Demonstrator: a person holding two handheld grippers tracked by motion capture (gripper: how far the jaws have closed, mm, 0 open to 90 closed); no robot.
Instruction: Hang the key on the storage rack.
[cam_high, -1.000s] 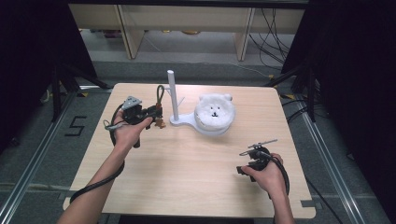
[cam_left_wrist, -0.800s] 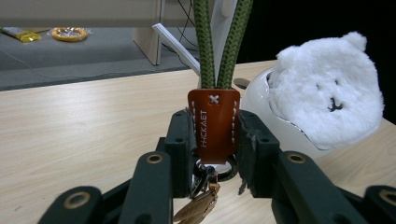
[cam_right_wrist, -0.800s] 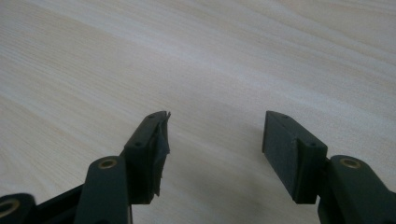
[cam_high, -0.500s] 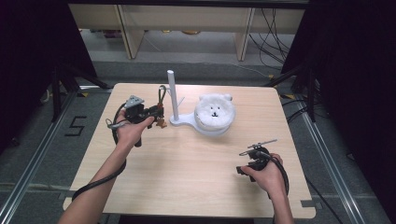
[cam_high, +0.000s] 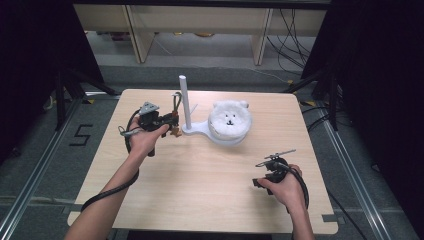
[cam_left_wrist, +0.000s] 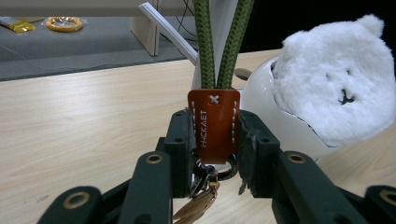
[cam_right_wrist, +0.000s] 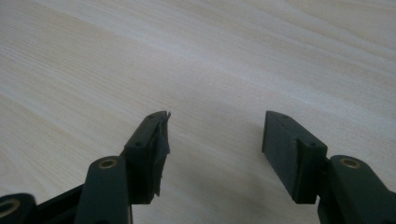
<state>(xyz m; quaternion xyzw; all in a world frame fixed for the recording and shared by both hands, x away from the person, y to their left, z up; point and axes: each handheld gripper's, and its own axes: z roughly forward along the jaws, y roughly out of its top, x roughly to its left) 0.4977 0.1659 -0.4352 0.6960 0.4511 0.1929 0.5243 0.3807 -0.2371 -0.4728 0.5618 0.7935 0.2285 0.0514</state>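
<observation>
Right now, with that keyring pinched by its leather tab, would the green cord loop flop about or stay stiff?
Probably fairly stiff: the green cord loop stands upright above the leather tab that the left hand-held gripper clamps. It looks light. The metal ring and charm below would likely dangle and swing.

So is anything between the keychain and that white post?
Nothing visible. The left gripper holds the keychain by its leather tab, its green loop right in front of the post; the bear sits off to the side.

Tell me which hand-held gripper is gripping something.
The left hand-held gripper: its jaws clamp the brown leather tab of a green-corded keychain. The right hand-held gripper stands open above bare table.
</observation>
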